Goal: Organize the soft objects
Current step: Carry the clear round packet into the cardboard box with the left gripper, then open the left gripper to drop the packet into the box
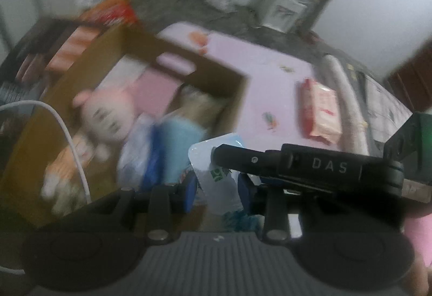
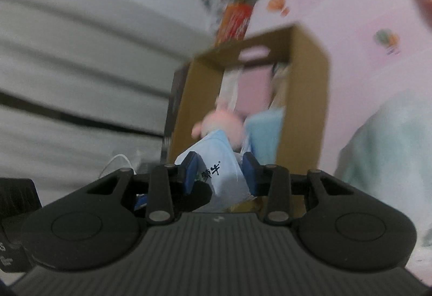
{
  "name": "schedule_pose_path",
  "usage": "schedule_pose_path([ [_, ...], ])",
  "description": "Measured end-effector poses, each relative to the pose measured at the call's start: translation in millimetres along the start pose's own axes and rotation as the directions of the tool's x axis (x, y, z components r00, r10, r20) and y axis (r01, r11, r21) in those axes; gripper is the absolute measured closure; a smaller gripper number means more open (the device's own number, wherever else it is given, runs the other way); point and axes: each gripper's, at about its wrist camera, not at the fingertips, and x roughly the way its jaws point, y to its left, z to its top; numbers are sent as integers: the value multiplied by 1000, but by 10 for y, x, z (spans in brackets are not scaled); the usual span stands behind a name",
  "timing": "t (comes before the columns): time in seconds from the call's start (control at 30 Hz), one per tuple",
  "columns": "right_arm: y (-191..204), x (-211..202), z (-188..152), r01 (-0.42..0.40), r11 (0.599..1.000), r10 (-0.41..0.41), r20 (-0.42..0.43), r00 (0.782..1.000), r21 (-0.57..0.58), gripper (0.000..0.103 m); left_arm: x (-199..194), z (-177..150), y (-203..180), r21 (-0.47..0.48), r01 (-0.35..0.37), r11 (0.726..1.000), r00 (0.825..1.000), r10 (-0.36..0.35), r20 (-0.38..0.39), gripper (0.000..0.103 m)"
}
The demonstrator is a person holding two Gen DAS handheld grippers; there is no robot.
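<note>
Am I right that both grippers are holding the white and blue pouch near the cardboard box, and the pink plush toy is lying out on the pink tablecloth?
Not quite. The pink plush toy lies inside the cardboard box, not on the pink tablecloth; the left wrist view shows this. The rest holds: the left gripper and right gripper each have the white and blue pouch between their fingers.

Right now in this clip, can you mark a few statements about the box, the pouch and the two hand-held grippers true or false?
1. Both hand-held grippers, left and right, close on the same white-and-light-blue soft pouch. True.
2. The brown cardboard box holds nothing. False: a pink plush toy and other soft items lie inside.
3. A red-and-pink snack packet lies on the pink tablecloth outside the box. True.
4. The pouch lies flat on the tablecloth. False: it is held up between the fingers.
</note>
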Motion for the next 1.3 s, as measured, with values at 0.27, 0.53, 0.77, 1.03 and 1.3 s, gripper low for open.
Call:
schedule_pose_path([
  [0.27, 312, 644, -353, 80, 989, -102, -188, 977, -122, 67, 152, -339, 707, -158, 13, 987, 997, -25, -71, 70],
  [0.53, 545, 998, -546, 159, 936, -254, -291, 923, -313, 65, 397, -629, 1062, -227, 40, 973, 987, -74, -141, 72],
  [0.77, 563, 1166, -650, 201, 890, -346, -320, 882, -409, 60, 604, -763, 1182, -216, 37, 976, 977, -81, -197, 72],
  [1.03, 544, 1253, -653, 205, 898, -337, -310, 889, -389, 60, 599, -730, 1137, -142, 41, 989, 978, -69, -196, 70],
  [1.3, 545, 1091, -618, 212, 921, -293, -224, 929, -326, 60, 658, -684, 1121, -76, 79, 994, 972, -93, -214, 70],
])
